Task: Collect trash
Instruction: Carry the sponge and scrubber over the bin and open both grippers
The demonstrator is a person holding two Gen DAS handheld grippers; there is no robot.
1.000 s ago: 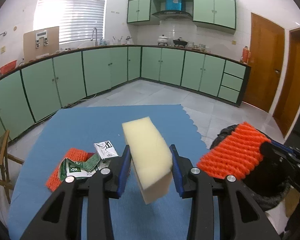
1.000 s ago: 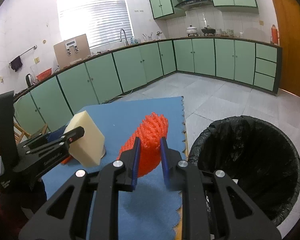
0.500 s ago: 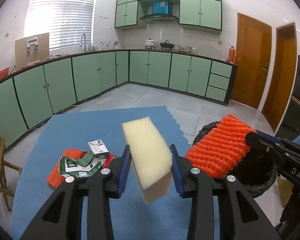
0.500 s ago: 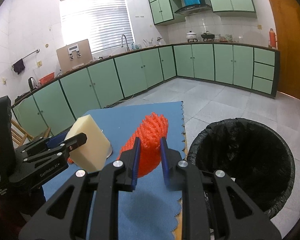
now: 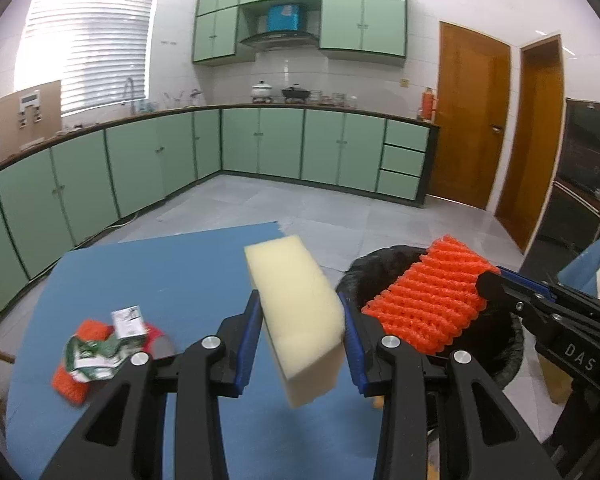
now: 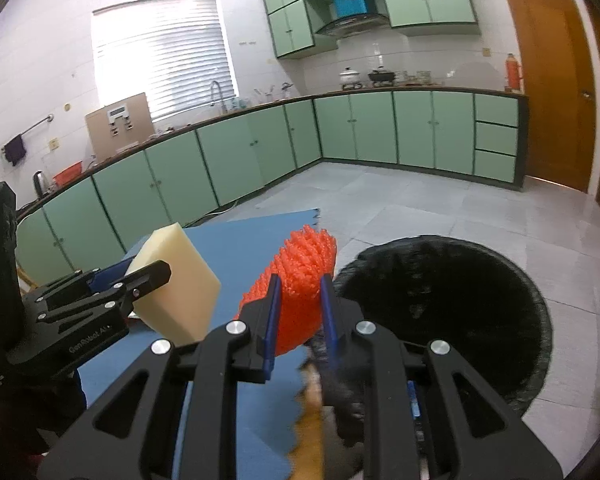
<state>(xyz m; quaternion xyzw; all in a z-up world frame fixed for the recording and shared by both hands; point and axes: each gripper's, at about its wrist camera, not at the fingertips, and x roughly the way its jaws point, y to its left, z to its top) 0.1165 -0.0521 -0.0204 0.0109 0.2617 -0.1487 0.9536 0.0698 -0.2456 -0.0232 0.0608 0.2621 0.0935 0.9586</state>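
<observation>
Left gripper point(image 5: 302, 336) first: I have it clamped on a pale foam block point(image 5: 298, 312), the blue pads pressed into both of its long sides, and the block is tilted and lifted clear of the blue mat point(image 5: 172, 272). Down on the mat, to the near left, a small heap is not yet collected: a crumpled green wrapper point(image 5: 94, 354) with a white carton point(image 5: 129, 320) on top, lying over a piece of orange netting point(image 5: 74, 382). Moving right, my right gripper point(image 6: 300, 312) is closed on an orange foam net point(image 6: 302, 280), squeezed narrow between the pads, and it sits at the right edge of the mat, just beside the near rim of the black bin point(image 6: 460, 304). The bin stands on the floor to the right, lined with a black bag, and I cannot see what lies inside it. I judge this as the carry step, both pieces on their way to the bin. Next I would bring the right gripper further right until the net hangs over the opening and let go, then swing the block across the same way, keeping the two grippers from bumping, since they are close together.
</observation>
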